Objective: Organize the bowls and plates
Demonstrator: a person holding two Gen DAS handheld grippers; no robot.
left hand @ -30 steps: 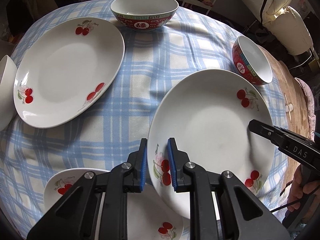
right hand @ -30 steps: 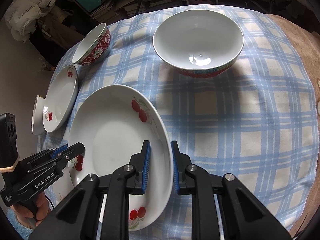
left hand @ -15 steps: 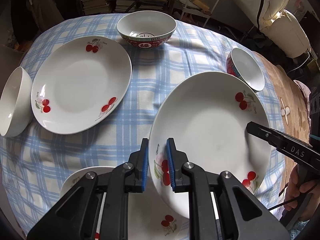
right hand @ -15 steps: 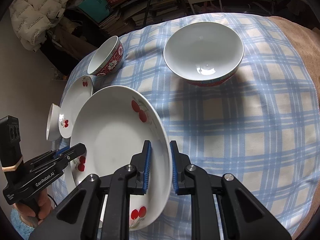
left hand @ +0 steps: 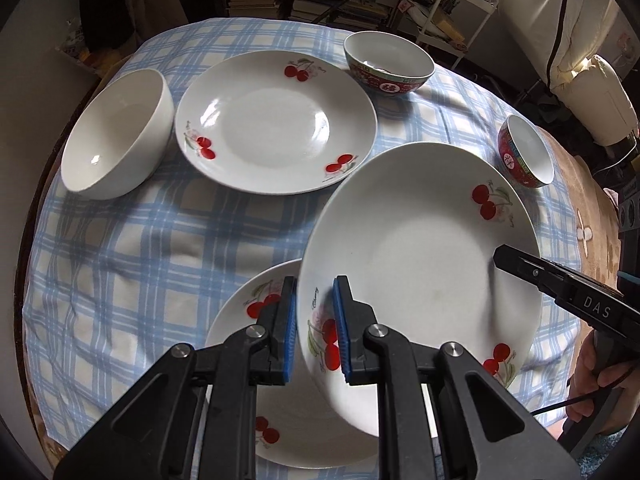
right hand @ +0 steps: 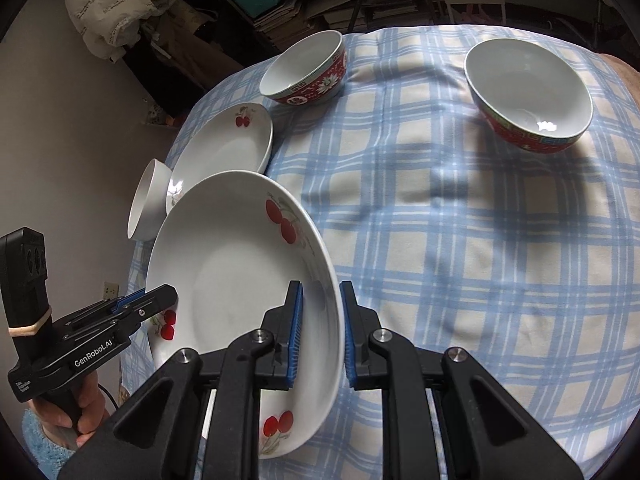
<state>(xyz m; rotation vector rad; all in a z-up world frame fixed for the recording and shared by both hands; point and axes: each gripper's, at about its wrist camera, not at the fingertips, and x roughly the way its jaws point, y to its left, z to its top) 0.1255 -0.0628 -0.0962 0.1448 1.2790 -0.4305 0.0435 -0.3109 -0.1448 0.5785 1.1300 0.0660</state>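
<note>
A white cherry-print plate [left hand: 420,260] [right hand: 240,272] hangs tilted above the table, held at two opposite edges. My left gripper [left hand: 314,320] is shut on its near rim, beside a cherry print. My right gripper [right hand: 320,328] is shut on the opposite rim. Each gripper shows in the other's view: the right gripper [left hand: 500,256] and the left gripper [right hand: 168,294]. A second cherry plate [left hand: 248,360] lies on the cloth, partly hidden under the held one. A third cherry plate [left hand: 276,120] [right hand: 224,148] lies farther off.
A plain white bowl [left hand: 116,136] [right hand: 146,200] sits by the table's edge beside the third plate. Two red-patterned bowls stand on the blue checked cloth [left hand: 160,260]: one far [left hand: 388,64] [right hand: 304,68], one near the right hand [left hand: 526,156] [right hand: 528,92]. Shelves and clutter ring the table.
Both grippers have risen and carried the plate sideways together. It now overlaps the near cherry plate. The white bowl and the far plate have come further into the left wrist view.
</note>
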